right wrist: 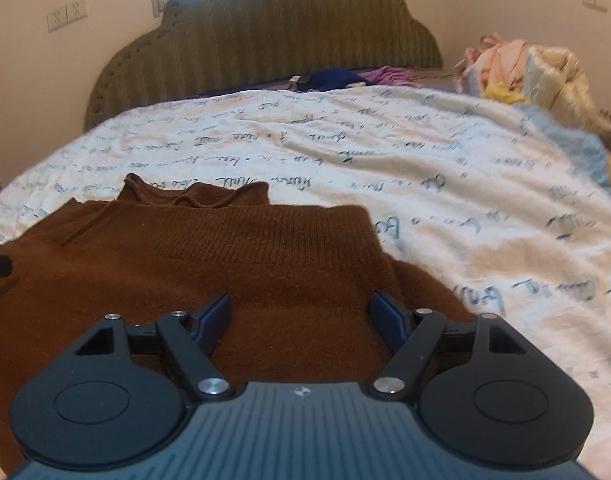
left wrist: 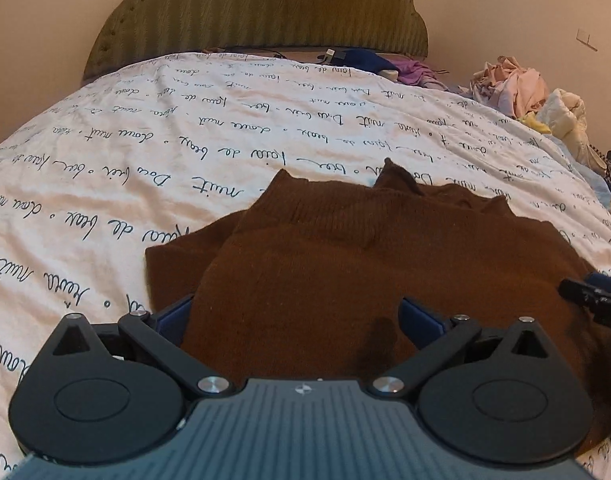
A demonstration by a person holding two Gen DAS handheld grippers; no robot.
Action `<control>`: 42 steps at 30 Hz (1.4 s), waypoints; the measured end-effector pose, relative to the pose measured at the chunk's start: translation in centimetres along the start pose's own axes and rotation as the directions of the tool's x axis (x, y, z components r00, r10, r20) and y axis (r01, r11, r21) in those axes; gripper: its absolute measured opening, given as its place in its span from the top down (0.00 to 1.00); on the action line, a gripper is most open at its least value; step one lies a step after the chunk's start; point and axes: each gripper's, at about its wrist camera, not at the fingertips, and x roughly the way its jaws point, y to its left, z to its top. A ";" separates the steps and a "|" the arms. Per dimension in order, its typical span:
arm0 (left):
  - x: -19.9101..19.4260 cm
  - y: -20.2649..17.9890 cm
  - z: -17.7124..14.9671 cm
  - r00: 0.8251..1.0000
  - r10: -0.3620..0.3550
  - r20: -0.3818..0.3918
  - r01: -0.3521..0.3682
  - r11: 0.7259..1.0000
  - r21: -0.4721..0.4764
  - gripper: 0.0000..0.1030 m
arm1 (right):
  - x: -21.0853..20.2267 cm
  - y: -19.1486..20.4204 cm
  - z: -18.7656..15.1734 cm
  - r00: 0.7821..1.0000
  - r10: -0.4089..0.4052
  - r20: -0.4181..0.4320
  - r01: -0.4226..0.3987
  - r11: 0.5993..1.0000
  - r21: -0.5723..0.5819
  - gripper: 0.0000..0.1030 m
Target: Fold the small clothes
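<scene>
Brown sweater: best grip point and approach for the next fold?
Judgement: pinch the brown sweater at its ribbed folded edge, coming low from the near side. That edge lies flat, straight and doubled on the bedspread; right gripper hovers open just short.

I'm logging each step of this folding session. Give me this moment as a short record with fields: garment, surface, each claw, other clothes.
garment: brown knit sweater, lying partly folded, ribbed hem doubled over toward the collar
surface: white bedspread printed with handwriting
left claw: open, sweater beneath it, nothing gripped
right claw: open, nothing gripped
other clothes: pile at the bed's far right; blue and purple items by the green headboard
</scene>
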 end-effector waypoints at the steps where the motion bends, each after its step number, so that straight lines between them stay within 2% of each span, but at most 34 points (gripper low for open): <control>1: 0.1 0.0 -0.3 1.000 -0.003 0.001 0.003 1.000 0.004 0.01 | -0.9 0.6 -0.1 1.000 0.025 0.014 -0.025 1.000 -0.005 0.25; 3: 0.6 0.0 -0.8 1.000 0.004 -0.010 -0.004 1.000 0.020 0.00 | -2.0 1.9 -0.9 0.997 0.083 0.008 -0.082 0.995 -0.058 0.20; 5: 1.4 -0.2 -1.4 0.999 0.030 -0.013 -0.029 0.997 0.074 0.00 | -1.4 2.4 -2.5 0.998 0.049 -0.042 -0.054 0.990 -0.133 0.19; 6: 1.6 -0.1 -1.9 1.000 0.026 0.005 -0.027 0.995 0.093 0.00 | -1.4 1.7 -3.4 0.997 0.077 -0.006 -0.077 0.988 -0.133 0.18; 8: 1.6 0.4 -1.9 1.000 0.014 0.010 -0.015 0.996 0.092 0.00 | -1.4 0.1 -2.9 0.993 0.116 -0.026 -0.117 0.992 -0.051 0.18; 11: 0.6 0.8 -1.7 1.000 0.015 0.003 -0.015 0.998 0.067 0.01 | -2.4 0.2 -1.9 0.995 0.073 -0.061 -0.077 0.995 -0.062 0.18; 13: -1.1 1.2 -1.9 1.000 0.010 0.006 -0.011 0.999 0.041 0.05 | -4.8 0.1 -1.9 0.996 0.081 -0.037 -0.082 0.996 -0.023 0.17; 15: -3.0 1.4 -2.6 0.999 -0.042 0.033 0.042 0.999 0.015 0.02 | -7.0 0.1 -2.9 0.991 0.131 -0.006 -0.131 0.991 -0.024 0.17; 16: -3.5 1.3 -3.1 0.998 -0.057 0.035 0.056 0.998 0.020 0.01 | -7.4 0.2 -3.8 0.991 0.134 -0.023 -0.135 0.990 -0.037 0.16; 18: -2.7 0.7 -4.4 0.999 -0.031 -0.012 0.032 0.996 0.082 0.00 | -6.5 0.4 -6.0 0.991 0.096 -0.098 -0.105 0.990 -0.098 0.14; 19: -2.2 0.6 -5.1 1.000 -0.007 -0.009 0.008 0.994 0.110 0.00 | -6.8 0.2 -7.0 0.994 0.104 -0.041 -0.109 0.985 -0.135 0.14; 20: -2.3 0.7 -5.4 1.000 0.000 0.008 -0.001 0.994 0.112 0.00 | -7.1 -0.1 -7.2 0.993 0.116 -0.028 -0.119 0.985 -0.122 0.14; 22: -3.0 1.2 -4.7 1.000 0.012 -0.021 -0.011 0.998 0.061 0.02 | -8.0 -0.2 -6.4 0.994 0.097 -0.046 -0.100 0.991 -0.090 0.14; 23: -3.7 1.5 -4.5 1.000 0.004 -0.023 -0.003 0.999 0.035 0.07 | -8.6 -0.1 -6.1 0.995 0.085 -0.051 -0.089 0.993 -0.080 0.14; 25: -5.8 2.0 -4.6 0.999 -0.048 0.018 0.048 0.999 -0.011 0.07 | -9.9 -0.1 -5.7 0.994 0.098 -0.040 -0.101 0.993 -0.068 0.14; 27: -7.2 1.4 -5.1 0.994 -0.101 0.048 0.102 0.995 -0.012 0.04 | -10.6 -0.2 -5.9 0.992 0.120 -0.037 -0.122 0.991 -0.051 0.14; 29: -6.9 0.1 -6.1 0.991 -0.133 0.026 0.133 0.991 0.031 0.02 | -9.6 -0.4 -6.6 0.987 0.130 -0.093 -0.134 0.990 -0.038 0.14; 30: -6.2 -0.3 -6.9 0.991 -0.134 -0.013 0.134 0.990 0.052 0.02 | -8.6 -0.6 -7.1 0.983 0.118 -0.141 -0.125 0.991 -0.041 0.13; 31: -5.4 -0.6 -7.6 0.993 -0.108 -0.049 0.112 0.991 0.068 0.02 | -8.4 -0.8 -7.5 0.985 0.112 -0.130 -0.120 0.991 -0.060 0.11; 32: -5.6 -0.8 -8.1 0.995 -0.095 -0.019 0.096 0.990 0.102 0.01 | -8.4 -1.0 -7.5 0.984 0.114 -0.137 -0.124 0.990 -0.065 0.09; 34: -6.1 -0.3 -8.0 0.994 -0.107 -0.032 0.110 0.990 0.086 0.01 | -8.4 -1.5 -6.5 0.974 0.118 -0.193 -0.125 0.992 -0.024 0.08; 38: -7.2 1.4 -7.7 0.995 -0.098 -0.028 0.098 0.995 0.018 0.03 | -8.7 -2.5 -3.6 0.983 0.137 -0.126 -0.134 0.991 0.030 0.08; 40: -8.2 2.0 -7.5 0.996 -0.084 -0.004 0.084 0.996 -0.014 0.03 | -7.3 -3.1 -2.0 0.989 0.093 -0.111 -0.091 0.996 0.020 0.08; 42: -9.5 2.5 -7.3 0.997 -0.066 0.042 0.067 0.997 -0.039 0.03 | -4.8 -4.2 -0.8 0.989 0.044 -0.144 -0.039 0.999 0.035 0.08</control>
